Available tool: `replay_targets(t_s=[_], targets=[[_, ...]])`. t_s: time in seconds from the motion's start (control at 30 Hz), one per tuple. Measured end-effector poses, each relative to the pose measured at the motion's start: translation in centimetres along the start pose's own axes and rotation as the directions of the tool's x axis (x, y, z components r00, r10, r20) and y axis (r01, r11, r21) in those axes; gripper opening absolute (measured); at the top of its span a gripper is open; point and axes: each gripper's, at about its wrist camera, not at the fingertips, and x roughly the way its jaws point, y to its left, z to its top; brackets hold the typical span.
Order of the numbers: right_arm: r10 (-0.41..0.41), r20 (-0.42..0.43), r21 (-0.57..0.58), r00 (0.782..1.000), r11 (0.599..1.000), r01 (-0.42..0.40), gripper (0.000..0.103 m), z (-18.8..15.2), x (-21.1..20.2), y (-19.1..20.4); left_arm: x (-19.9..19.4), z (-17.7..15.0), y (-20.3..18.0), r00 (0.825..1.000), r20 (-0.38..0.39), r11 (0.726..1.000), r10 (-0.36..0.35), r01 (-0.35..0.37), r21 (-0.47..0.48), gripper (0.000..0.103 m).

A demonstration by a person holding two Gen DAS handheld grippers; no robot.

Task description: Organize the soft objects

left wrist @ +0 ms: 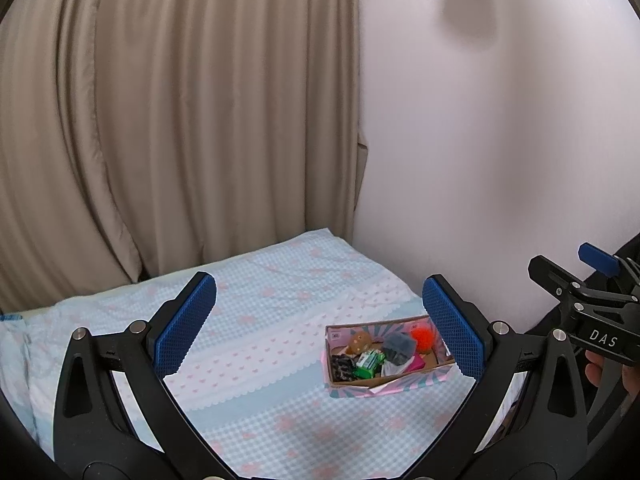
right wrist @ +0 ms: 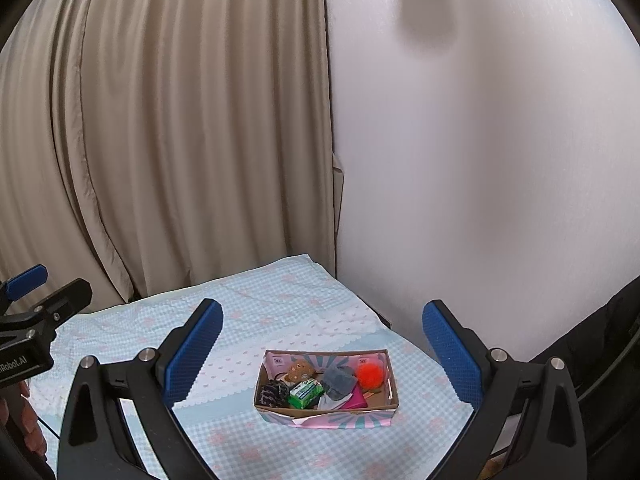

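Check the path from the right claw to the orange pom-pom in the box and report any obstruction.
Nothing visible blocks it. The right claw is open above the bed, and the orange pom-pom lies uncovered at the box's right end, beside a grey soft item.

both grippers, left gripper [left wrist: 320, 324] and right gripper [right wrist: 322, 344], hover side by side, fingers spread wide, empty.

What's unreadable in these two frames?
- Box near right corner: left wrist view, hidden behind left hand-held gripper pad.
- Items under the grey cloth and green pack: both views, covered and too small.
- Bed front and sides: cut off by fingers and fisheye rim.
- Right hand-held gripper body: left wrist view, cropped at the edge.
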Motion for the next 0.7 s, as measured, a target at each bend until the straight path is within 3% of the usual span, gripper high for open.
replay_targets(t_s=[0.7], targets=[[0.009, 0.012, 0.012, 1.0, 1.0, -0.009, 0.1, -0.05, 0.05, -0.17, -0.06, 0.18, -0.59, 1.0, 0.006, 1.0, -0.009, 0.009, -0.003, 0.103]])
